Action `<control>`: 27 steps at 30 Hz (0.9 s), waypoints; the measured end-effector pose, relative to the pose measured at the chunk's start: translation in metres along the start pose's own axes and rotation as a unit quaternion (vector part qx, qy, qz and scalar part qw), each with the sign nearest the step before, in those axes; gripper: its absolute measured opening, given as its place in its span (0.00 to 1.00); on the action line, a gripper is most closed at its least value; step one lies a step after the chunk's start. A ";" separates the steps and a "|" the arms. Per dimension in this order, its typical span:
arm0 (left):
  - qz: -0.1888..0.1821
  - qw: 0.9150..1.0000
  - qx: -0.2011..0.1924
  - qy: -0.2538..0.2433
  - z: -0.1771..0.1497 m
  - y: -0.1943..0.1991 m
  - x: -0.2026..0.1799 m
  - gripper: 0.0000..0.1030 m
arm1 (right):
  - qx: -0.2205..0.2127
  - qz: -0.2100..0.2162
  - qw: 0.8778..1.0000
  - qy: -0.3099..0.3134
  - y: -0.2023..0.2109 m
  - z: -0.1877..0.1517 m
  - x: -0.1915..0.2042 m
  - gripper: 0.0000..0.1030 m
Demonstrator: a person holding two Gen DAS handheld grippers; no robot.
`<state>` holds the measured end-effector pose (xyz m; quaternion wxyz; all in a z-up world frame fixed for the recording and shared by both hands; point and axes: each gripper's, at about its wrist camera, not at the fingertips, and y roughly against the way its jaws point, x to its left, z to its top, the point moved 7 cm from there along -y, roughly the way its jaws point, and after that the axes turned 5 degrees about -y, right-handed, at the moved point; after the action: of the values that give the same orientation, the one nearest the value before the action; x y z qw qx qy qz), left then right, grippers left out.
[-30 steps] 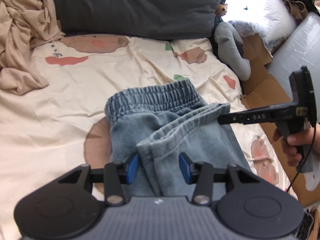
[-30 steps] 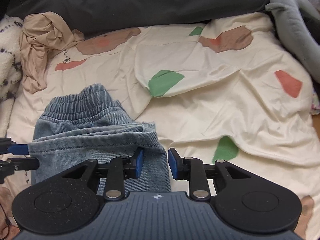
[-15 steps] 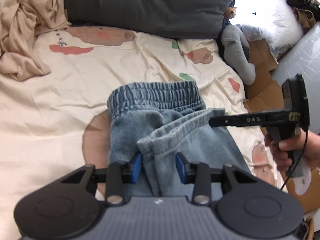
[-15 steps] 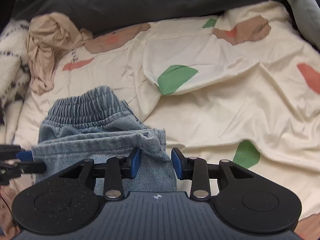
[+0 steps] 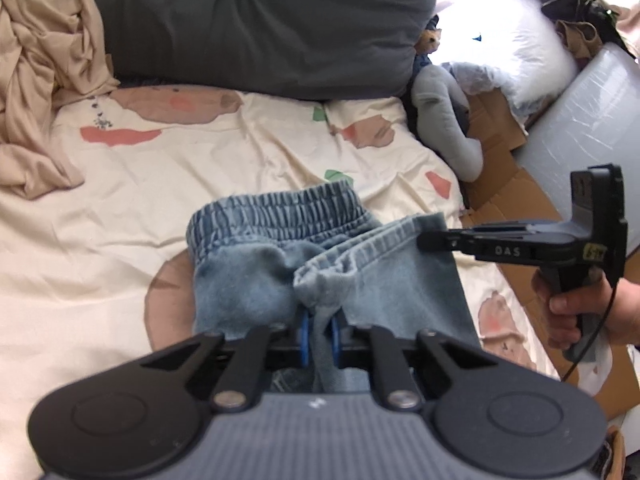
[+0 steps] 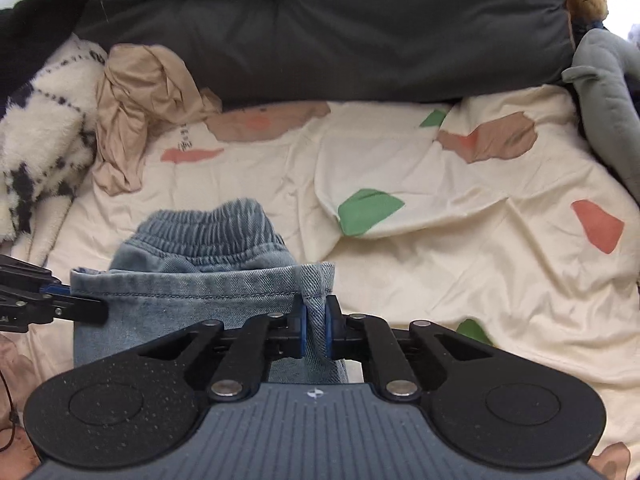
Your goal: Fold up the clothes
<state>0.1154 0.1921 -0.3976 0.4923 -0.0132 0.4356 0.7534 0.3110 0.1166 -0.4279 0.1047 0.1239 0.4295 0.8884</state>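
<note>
Jeans: folded on the patterned sheet, waistband farthest from both cameras.
Left gripper: jaws just closed, pinching one hem corner.
Right gripper: jaws just closed, pinching the other hem corner.
Beige garment: crumpled, well apart, near the dark pillow.

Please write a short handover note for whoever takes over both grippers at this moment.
Left gripper: jaws have just closed, pinching one corner of the jeans' hem.
Right gripper: jaws have just closed too, pinching the other hem corner.
Jeans: on the bedsheet, legs doubled back toward the elastic waistband, hem stretched between the two grippers.
Beige garment: crumpled at the far left, untouched.
Done: both hem corners gripped.
Left: probably carry the hem on to finish this fold, smooth it, then fold the beige garment.
</note>
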 end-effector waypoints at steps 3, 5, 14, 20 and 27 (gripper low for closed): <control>-0.003 1.000 -0.005 0.007 0.004 0.003 0.000 0.10 | -0.010 -0.006 1.000 0.001 0.006 0.004 0.001 0.07; -0.004 1.000 -0.010 0.004 0.009 0.005 0.000 0.10 | -0.019 -0.011 1.000 0.001 0.010 0.009 0.002 0.06; 0.000 0.999 -0.035 0.000 0.038 0.008 0.004 0.09 | -0.056 -0.032 0.998 -0.002 0.023 0.033 0.005 0.06; -0.002 0.999 -0.039 -0.006 0.048 0.003 0.008 0.09 | -0.065 -0.049 0.997 0.001 0.024 0.042 0.007 0.06; 0.002 0.999 -0.035 -0.002 0.055 -0.013 0.013 0.09 | -0.061 -0.072 0.996 -0.003 0.018 0.045 0.004 0.06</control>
<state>0.1407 0.2397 -0.3776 0.4911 -0.0282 0.4077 0.7693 0.3197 0.1404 -0.3863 0.1771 0.0888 0.3818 0.9027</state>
